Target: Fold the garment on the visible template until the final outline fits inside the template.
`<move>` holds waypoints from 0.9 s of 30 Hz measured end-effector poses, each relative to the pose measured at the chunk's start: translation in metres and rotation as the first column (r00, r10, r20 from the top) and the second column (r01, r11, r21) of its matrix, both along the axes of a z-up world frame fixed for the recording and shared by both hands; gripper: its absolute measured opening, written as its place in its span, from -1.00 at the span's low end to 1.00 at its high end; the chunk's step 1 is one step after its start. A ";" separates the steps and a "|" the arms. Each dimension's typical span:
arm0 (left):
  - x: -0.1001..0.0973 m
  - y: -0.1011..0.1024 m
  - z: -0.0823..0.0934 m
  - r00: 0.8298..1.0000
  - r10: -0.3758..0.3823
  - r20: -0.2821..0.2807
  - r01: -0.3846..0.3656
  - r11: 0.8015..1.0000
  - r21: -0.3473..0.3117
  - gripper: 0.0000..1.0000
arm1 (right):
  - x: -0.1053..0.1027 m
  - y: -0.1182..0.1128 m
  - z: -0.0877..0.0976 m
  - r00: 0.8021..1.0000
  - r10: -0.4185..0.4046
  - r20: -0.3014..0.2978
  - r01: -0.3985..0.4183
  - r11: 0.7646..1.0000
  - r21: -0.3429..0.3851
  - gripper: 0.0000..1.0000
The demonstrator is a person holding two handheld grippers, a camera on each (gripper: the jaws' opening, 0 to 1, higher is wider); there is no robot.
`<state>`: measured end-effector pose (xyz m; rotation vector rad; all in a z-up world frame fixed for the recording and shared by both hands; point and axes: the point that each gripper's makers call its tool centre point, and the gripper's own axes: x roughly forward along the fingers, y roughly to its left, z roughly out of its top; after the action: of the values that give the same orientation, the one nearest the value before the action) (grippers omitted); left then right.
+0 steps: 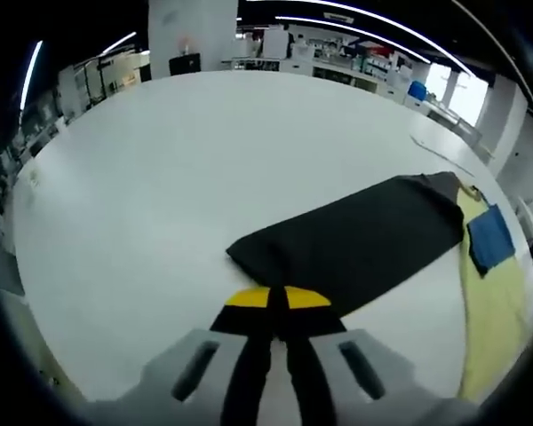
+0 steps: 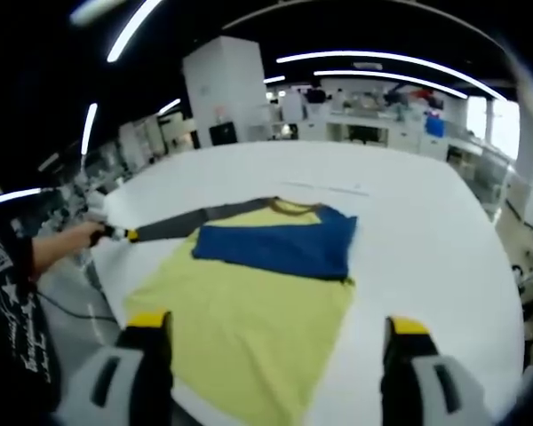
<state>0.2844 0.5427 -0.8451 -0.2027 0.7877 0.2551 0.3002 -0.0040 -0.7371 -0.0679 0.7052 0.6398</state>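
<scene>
A yellow shirt (image 2: pixel 249 311) lies flat on the white table (image 2: pixel 409 213). Its blue sleeve (image 2: pixel 280 244) is folded across the chest. Its dark grey sleeve (image 1: pixel 355 244) is stretched out sideways, and my left gripper (image 1: pixel 277 300) is shut on that sleeve's end. In the right gripper view the same gripper (image 2: pixel 123 234) shows at the left, held by a person's hand (image 2: pixel 71 241), with the grey sleeve (image 2: pixel 195 220) drawn taut. My right gripper (image 2: pixel 277 327) stands open above the shirt's near hem, nothing between its jaws. The left gripper view also catches the yellow body (image 1: pixel 493 311) and the blue sleeve (image 1: pixel 490 238).
The round white table (image 1: pixel 178 160) has wide bare room beyond the shirt. A faint thin line (image 2: pixel 338 188) runs on the table past the collar. The person's dark sleeve (image 2: pixel 13 293) is at the left table edge. Shelves and benches stand far behind.
</scene>
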 end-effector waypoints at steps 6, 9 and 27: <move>0.005 0.004 0.004 0.999 -0.032 0.008 0.032 0.999 0.012 -0.99 | -0.003 0.001 -0.002 1.000 0.000 -0.008 0.000 1.000 0.006 0.98; 0.008 0.005 0.013 0.998 -0.057 0.036 0.056 0.998 0.022 -0.99 | -0.003 0.000 -0.003 1.000 -0.004 -0.009 0.004 1.000 0.007 0.98; 0.043 0.050 0.016 0.993 -0.113 0.034 0.110 0.990 0.090 -0.99 | -0.007 -0.001 -0.007 1.000 -0.010 -0.029 0.010 1.000 -0.004 0.98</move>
<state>0.3278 0.5925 -0.8294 -0.0804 0.7446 0.1787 0.2931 -0.0054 -0.7444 -0.0587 0.7346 0.6311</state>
